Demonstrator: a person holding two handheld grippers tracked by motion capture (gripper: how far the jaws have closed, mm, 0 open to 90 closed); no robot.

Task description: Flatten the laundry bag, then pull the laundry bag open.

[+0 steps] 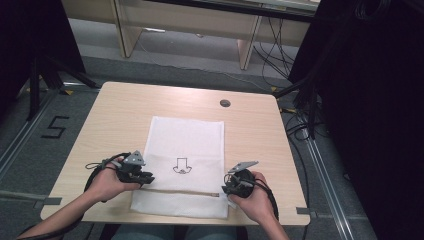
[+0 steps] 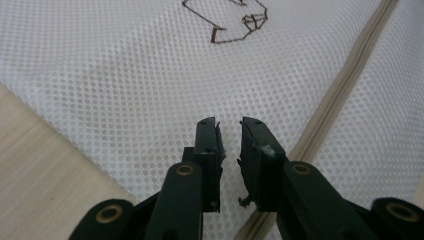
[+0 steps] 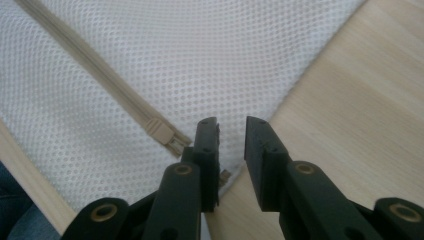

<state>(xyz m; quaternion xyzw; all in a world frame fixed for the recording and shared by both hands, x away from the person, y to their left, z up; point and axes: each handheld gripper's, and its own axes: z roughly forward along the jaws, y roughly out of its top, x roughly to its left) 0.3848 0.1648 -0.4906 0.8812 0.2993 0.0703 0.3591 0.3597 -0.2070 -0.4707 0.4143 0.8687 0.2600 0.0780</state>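
Note:
A white mesh bag (image 1: pixel 185 150) lies flat on the wooden table (image 1: pixel 115 115), with a small brown outline drawing (image 1: pixel 181 166) on it and a beige zipper (image 1: pixel 180 191) running across near its front. My left gripper (image 1: pixel 145 178) rests at the bag's left edge, by the zipper's left end. In the left gripper view, its jaws (image 2: pixel 230 122) stand slightly apart over the mesh (image 2: pixel 125 75), beside the zipper (image 2: pixel 340 85), with nothing between them. My right gripper (image 1: pixel 227 189) sits at the bag's right edge. Its jaws (image 3: pixel 232 122) are slightly apart and empty, just beside the zipper pull (image 3: pixel 162 132).
A round cable hole (image 1: pixel 225 103) sits at the table's far side. The table's front edge runs just behind the bag's near edge. On the floor to the left is a taped figure 5 (image 1: pixel 54 126). Cables (image 1: pixel 300 130) lie to the right.

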